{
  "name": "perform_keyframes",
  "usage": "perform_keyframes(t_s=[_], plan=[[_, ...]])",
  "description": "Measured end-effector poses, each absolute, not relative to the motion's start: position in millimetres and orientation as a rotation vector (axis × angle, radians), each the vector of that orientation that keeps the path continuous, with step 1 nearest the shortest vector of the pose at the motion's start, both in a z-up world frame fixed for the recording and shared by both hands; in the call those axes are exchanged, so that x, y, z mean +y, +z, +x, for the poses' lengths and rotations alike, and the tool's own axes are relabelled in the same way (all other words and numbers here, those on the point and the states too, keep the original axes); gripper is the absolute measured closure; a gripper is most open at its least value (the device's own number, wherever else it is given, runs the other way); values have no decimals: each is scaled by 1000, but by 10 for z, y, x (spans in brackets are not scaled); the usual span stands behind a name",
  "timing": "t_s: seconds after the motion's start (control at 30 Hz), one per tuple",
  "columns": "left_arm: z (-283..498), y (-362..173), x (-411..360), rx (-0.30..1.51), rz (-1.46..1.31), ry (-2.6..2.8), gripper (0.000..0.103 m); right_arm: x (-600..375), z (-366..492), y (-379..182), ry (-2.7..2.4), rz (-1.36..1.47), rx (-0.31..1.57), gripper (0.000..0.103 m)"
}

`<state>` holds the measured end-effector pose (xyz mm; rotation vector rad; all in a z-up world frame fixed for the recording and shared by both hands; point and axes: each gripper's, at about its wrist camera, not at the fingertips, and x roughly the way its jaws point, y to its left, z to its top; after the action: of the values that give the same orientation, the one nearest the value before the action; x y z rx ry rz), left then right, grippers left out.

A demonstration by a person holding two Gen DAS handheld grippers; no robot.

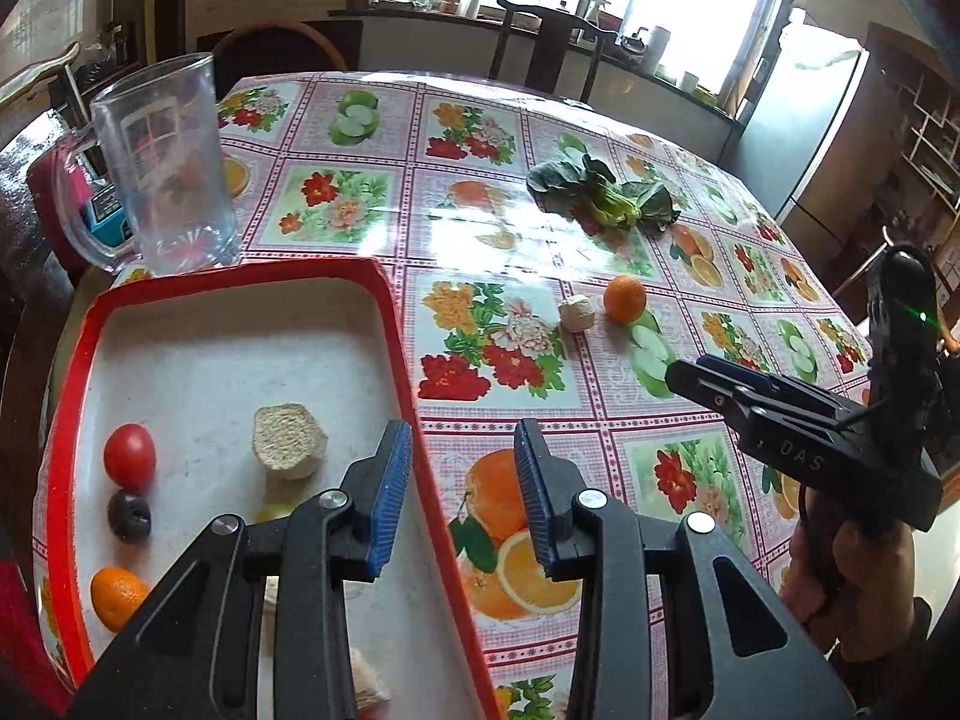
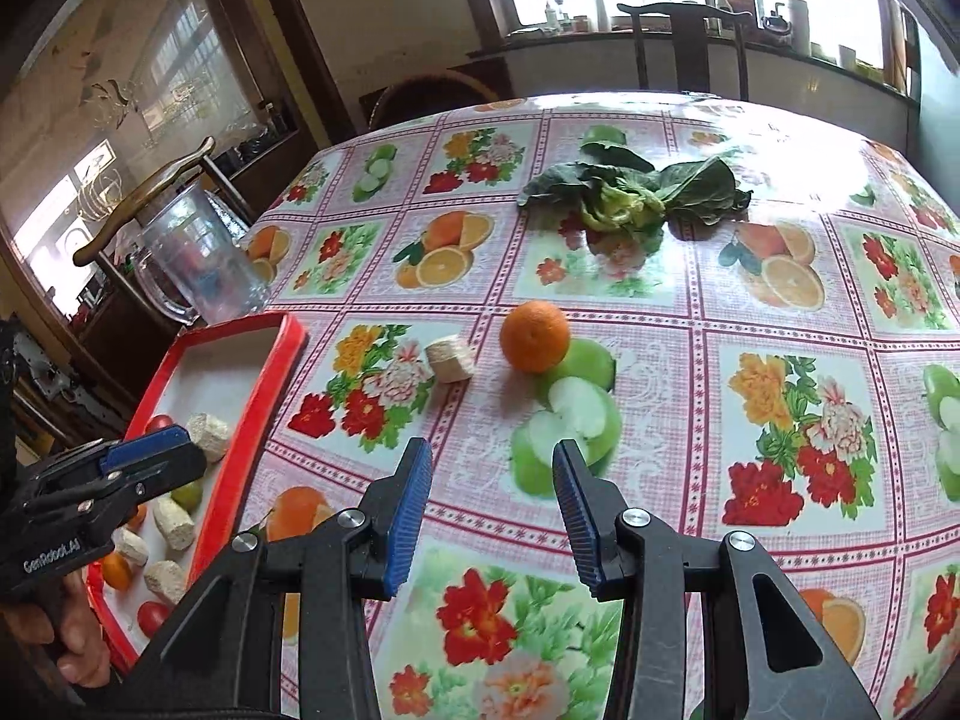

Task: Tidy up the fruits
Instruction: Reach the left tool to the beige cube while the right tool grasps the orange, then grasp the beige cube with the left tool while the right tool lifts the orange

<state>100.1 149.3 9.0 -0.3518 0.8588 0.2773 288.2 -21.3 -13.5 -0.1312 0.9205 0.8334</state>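
A loose orange (image 2: 534, 336) lies mid-table beside a beige cut cob piece (image 2: 449, 360); the left wrist view shows the orange (image 1: 624, 298) and the piece (image 1: 577, 312) too. My right gripper (image 2: 492, 516) is open and empty, short of the orange. The red-rimmed white tray (image 1: 240, 279) holds a tomato (image 1: 129, 456), a dark plum (image 1: 128, 515), an orange (image 1: 117, 597) and a cob piece (image 1: 290, 441). Open and empty, my left gripper (image 1: 463, 498) hovers over the tray's right rim. The right wrist view shows the tray (image 2: 237, 327) and left gripper (image 2: 186, 450).
A clear plastic pitcher (image 1: 165, 168) stands just behind the tray. Leafy greens (image 2: 636, 192) lie further back on the fruit-patterned tablecloth. A dark chair (image 2: 684, 42) stands at the far edge. A hand holds the right gripper (image 1: 696, 375) at the table's right side.
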Motion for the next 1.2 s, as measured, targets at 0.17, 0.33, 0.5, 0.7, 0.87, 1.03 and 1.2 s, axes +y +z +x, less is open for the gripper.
perform_keyframes(t_s=[0.17,0.33,0.5,0.7,0.87,1.03,1.2], plan=[[1265,13,1372,884,-344,247,70,-121,3142,-202,820,-128,934,60],[1510,-96,1311,910,-354,227,70,2,3307,-247,838,-118,946,59],[1745,-236,1274,943,-353,215,70,157,3461,-348,865,-114,974,61],[2002,-338,1251,956,-369,212,70,1,3474,-318,852,-117,936,68],[2270,-347,1203,946,-350,223,70,-303,3518,-296,813,-60,941,68],[2435,-358,1136,924,-288,234,72,-502,3466,-286,804,-25,951,68],[2361,-361,1096,919,-264,212,82,-615,3336,-226,814,-6,946,68]])
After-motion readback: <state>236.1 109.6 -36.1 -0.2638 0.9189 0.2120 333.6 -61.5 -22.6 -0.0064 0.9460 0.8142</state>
